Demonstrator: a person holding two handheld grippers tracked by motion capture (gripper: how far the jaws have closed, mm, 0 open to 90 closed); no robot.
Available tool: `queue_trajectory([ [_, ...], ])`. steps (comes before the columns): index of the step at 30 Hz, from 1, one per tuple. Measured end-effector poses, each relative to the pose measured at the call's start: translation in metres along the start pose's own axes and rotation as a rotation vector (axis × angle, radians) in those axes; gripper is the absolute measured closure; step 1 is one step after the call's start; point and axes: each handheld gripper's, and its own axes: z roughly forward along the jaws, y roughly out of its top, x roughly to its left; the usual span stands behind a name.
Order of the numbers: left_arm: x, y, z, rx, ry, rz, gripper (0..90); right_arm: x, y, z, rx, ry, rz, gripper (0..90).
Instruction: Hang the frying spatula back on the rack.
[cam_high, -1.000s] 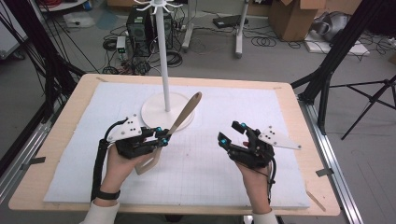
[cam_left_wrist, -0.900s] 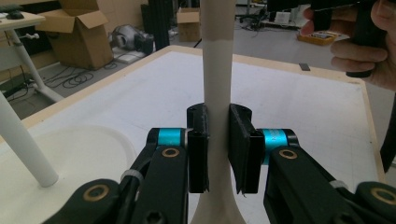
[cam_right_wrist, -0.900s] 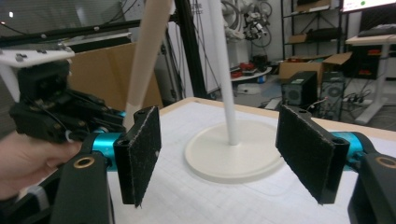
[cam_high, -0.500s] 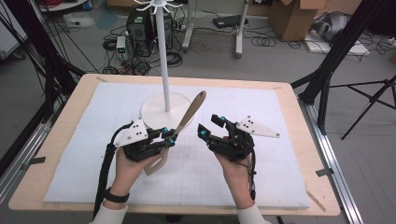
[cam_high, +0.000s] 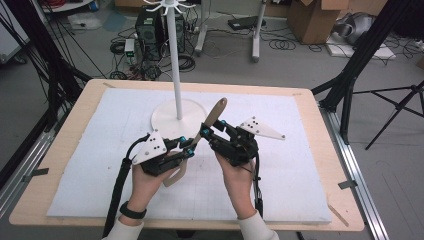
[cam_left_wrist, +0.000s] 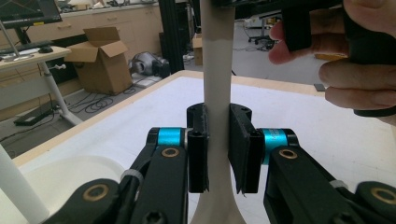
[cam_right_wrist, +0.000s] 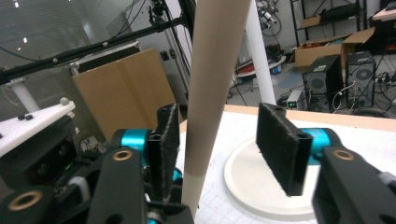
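Beige shoehorn (cam_high: 210, 120): slanting at centre frame, above the white surface (cam_high: 300, 150).
Left gripper (cam_high: 191, 145): jaws clamping the shoehorn's neck.
Right gripper (cam_high: 212, 129): jaws closing around the handle, one gap remaining.

beige wooden spatula (cam_high: 212, 117), tilted, aloft

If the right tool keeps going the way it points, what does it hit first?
Probably the spatula handle, already between the right tool's jaws, which have just been closing; behind it stands the white pole.
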Motion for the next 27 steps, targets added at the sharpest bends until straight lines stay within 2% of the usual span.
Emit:
queue_trajectory([
  [1,0.0,0.0,0.001,0.0,-0.003,-0.002,77.8,0.0,0.0,0.0,0.0,0.0,0.0,55.7],
  [7,-0.001,-0.001,0.004,0.003,-0.001,0.0,77.8,-0.001,0.0,0.002,-0.009,0.034,0.015,71.5],
  [11,-0.002,-0.001,0.005,0.0,0.006,0.007,77.7,-0.002,0.0,0.002,-0.015,0.058,0.038,73.7],
  [15,-0.002,-0.001,0.006,0.004,0.01,0.011,77.6,-0.003,0.001,0.002,-0.011,0.065,0.036,74.6],
  [20,0.001,-0.001,0.007,0.0,-0.02,-0.005,75.9,-0.003,0.001,0.003,-0.006,0.085,0.03,75.1],
  [24,0.004,0.002,0.003,-0.003,-0.044,-0.008,64.6,-0.007,0.003,0.003,-0.004,0.108,0.022,75.3],
  [26,0.007,0.004,-0.001,-0.012,-0.065,-0.011,56.4,-0.009,0.008,0.0,-0.004,0.139,0.019,75.4],
  [27,0.009,0.006,-0.004,-0.015,-0.078,-0.014,56.4,-0.009,0.008,0.0,-0.004,0.139,0.019,75.4],
])
